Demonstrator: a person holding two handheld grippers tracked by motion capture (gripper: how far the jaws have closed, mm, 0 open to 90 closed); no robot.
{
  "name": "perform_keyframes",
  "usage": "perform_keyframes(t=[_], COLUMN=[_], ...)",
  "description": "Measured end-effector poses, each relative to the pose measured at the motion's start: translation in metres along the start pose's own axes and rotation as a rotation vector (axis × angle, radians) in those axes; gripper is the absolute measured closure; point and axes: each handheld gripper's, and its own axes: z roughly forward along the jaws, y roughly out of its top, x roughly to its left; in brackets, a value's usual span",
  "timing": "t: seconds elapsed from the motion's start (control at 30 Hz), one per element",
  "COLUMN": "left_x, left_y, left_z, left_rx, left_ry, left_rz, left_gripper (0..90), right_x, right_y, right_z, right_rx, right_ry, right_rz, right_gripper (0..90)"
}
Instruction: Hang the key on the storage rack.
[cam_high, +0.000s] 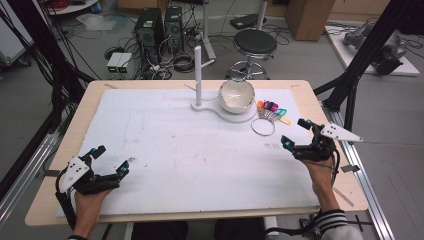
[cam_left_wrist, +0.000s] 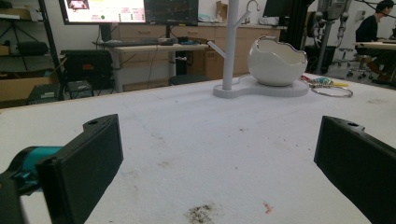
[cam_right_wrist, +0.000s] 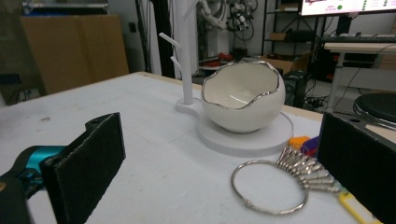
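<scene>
A wooden bench (cam_high: 70, 130) carries a white mat (cam_high: 175, 150) that is scuffed and speckled with small dark stains near its front edge. Around it lies a grey floor strewn with cables, with two black computer towers (cam_high: 159, 30) behind the bench on the left, a round black stool (cam_high: 254, 44) behind its middle and cardboard boxes farther back to the right. At the near left corner a hand holds the left tongs (cam_high: 109, 159) low over the mat, their jaws spread wide with only bare mat between them. Toward the far middle of the mat stands a white stand (cam_high: 198, 75) with a tall peg post, and on its round base sits a white egg-shaped bowl (cam_high: 236, 96) with a jagged silver rim, just right of the post. Just beside the base on its right lies a key ring (cam_high: 263, 125) with metal keys and bright coloured tags (cam_high: 272, 107) fanned toward the back. At the right edge of the mat a hand holds the right tongs (cam_high: 295, 132), also wide open and gripping nothing; the ring lies near them, slightly left and beyond their tips, apart from both jaws, while the left tongs are well apart from it.
</scene>
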Motion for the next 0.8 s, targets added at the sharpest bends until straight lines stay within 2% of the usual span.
perform_keyframes(t=[0.03,0.07,0.1,0.13,0.2,0.27,0.3,0.33,0.37,0.5,0.53,0.57,0.6,0.67,0.73,0.8], left_x=[0.0,0.0,0.0,0.0,0.0,0.0,0.0,0.0,0.0,0.0,0.0,0.0,0.0,0.0,0.0,0.0], left_y=[0.0,0.0,0.0,0.0,0.0,0.0,0.0,0.0,0.0,0.0,0.0,0.0,0.0,0.0,0.0,0.0], left_z=[0.0,0.0,0.0,0.0,0.0,0.0,0.0,0.0,0.0,0.001,0.001,0.001,0.001,0.001,0.001,0.001], left_rx=[0.0,-0.001,-0.001,-0.001,-0.001,0.0,0.0,0.0,0.001,0.0,-0.001,0.001,0.001,0.001,0.001,0.001], left_ry=[0.0,0.001,0.001,0.001,0.002,0.0,0.002,0.002,0.001,-0.001,0.0,0.0,-0.001,0.0,0.0,0.0], left_rz=[0.0,-0.002,-0.002,-0.004,-0.003,-0.002,-0.003,-0.003,-0.001,-0.001,-0.001,-0.001,-0.002,-0.001,-0.001,-0.001], left_gripper=[1.7,1.7,1.7,1.7,1.7,1.7,1.7,1.7,1.7,1.7,1.7,1.7,1.7,1.7,1.7,1.7], right_x=[0.0,-0.006,-0.006,-0.011,-0.013,-0.019,-0.019,-0.021,-0.022,-0.024,-0.025,-0.025,-0.027,-0.028,-0.03,-0.031], right_y=[0.0,0.014,0.014,0.025,0.03,0.044,0.044,0.052,0.055,0.063,0.067,0.067,0.07,0.071,0.073,0.074], right_z=[0.0,0.006,0.006,0.012,0.016,0.026,0.026,0.033,0.036,0.047,0.055,0.055,0.063,0.067,0.078,0.081], right_rx=[0.0,0.033,0.033,0.082,0.1,0.165,0.165,0.198,0.21,0.255,0.293,0.293,0.33,0.351,0.414,0.429], right_ry=[0.0,0.017,0.017,0.036,0.049,0.084,0.084,0.101,0.105,0.129,0.146,0.146,0.169,0.178,0.207,0.219], right_rz=[0.0,-0.028,-0.028,-0.047,-0.052,-0.076,-0.076,-0.106,-0.113,-0.134,-0.158,-0.158,-0.169,-0.176,-0.201,-0.21], right_gripper=[1.0,1.0,1.0,1.0,1.0,1.0,1.0,1.0,1.0,1.0,1.0,1.0,1.0,1.0,1.0,1.0])
